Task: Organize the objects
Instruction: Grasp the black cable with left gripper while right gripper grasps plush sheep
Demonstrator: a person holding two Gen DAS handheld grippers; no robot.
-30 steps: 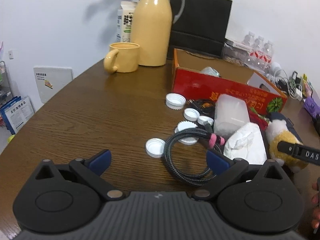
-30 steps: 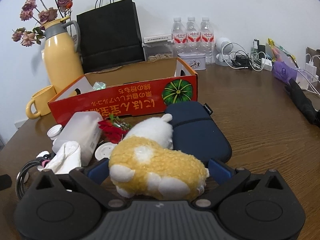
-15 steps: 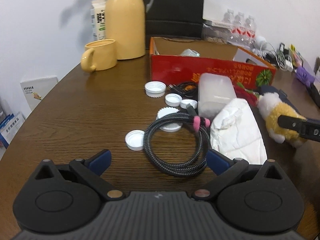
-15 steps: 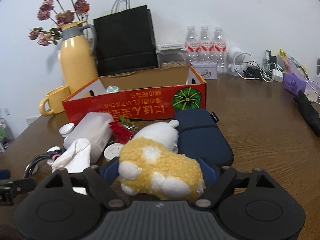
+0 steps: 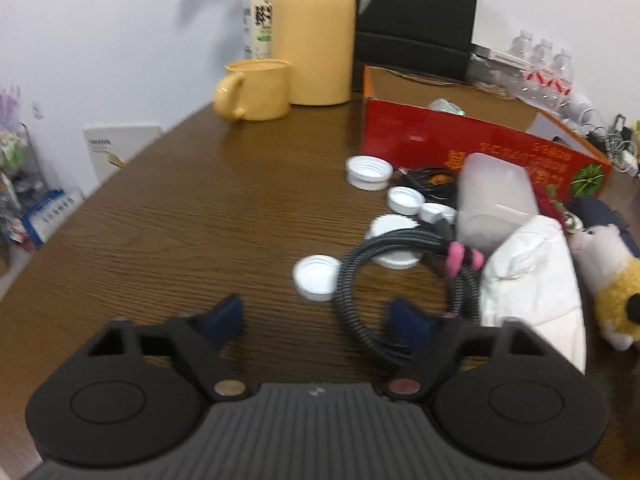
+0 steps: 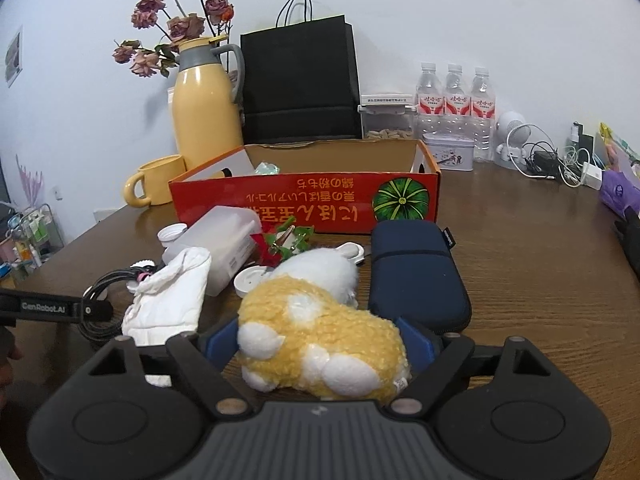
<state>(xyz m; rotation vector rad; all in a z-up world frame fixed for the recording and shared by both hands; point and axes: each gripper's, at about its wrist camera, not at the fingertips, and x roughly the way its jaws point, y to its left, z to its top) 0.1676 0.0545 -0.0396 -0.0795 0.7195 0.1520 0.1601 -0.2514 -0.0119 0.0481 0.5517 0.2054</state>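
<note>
Dark wood-grain table against a white wall; at its far side a yellow thermos with dried roses, a yellow mug, a black paper bag, three water bottles and tangled chargers; at centre an open red cardboard box with a pumpkin print; in front of it white bottle caps, a translucent plastic container, a white cloth and a navy zip case. Left gripper: jaws have just been closing and stand partly apart, the right blue pad inside the ring of the coiled braided cable, its near arc between the pads, not yet pinched. Right gripper: blue pads press both flanks of the yellow-and-white plush toy, which rests on the table just left of the case; its jaws have narrowed on the toy since a second ago, then eased a little. Compared with the earlier left view, the cable lies closer to the left gripper.
</note>
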